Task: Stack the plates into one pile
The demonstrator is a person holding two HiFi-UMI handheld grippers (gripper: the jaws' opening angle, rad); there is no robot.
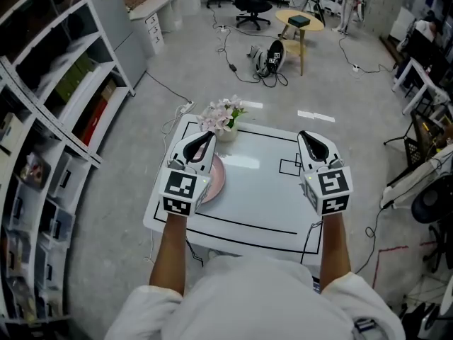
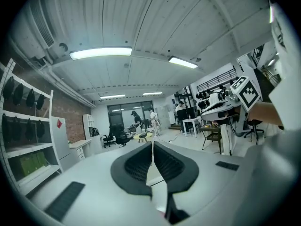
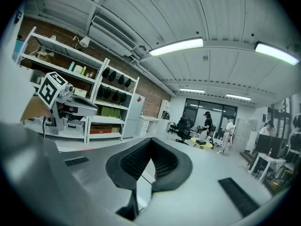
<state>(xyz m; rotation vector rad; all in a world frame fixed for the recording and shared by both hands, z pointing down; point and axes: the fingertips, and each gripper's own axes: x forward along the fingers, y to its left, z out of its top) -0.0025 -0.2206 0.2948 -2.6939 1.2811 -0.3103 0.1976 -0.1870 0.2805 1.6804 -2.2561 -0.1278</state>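
A pink plate [image 1: 216, 178] lies on the left part of the white table [image 1: 255, 197], half hidden under my left gripper [image 1: 204, 139]. Whether it is one plate or a pile I cannot tell. The left gripper hovers above it, jaws shut and empty. My right gripper [image 1: 307, 138] is held over the table's right side, also shut with nothing in it. Both gripper views look level out into the room, so neither shows the plate or the table: the left gripper [image 2: 152, 145] and the right gripper [image 3: 151, 142] each show their pads closed together.
A vase of pale pink flowers [image 1: 223, 116] stands at the table's far edge, just beyond the left gripper. Black lines mark the tabletop. Shelving [image 1: 49, 119] runs along the left. A cable [image 1: 170, 91] lies on the floor behind the table.
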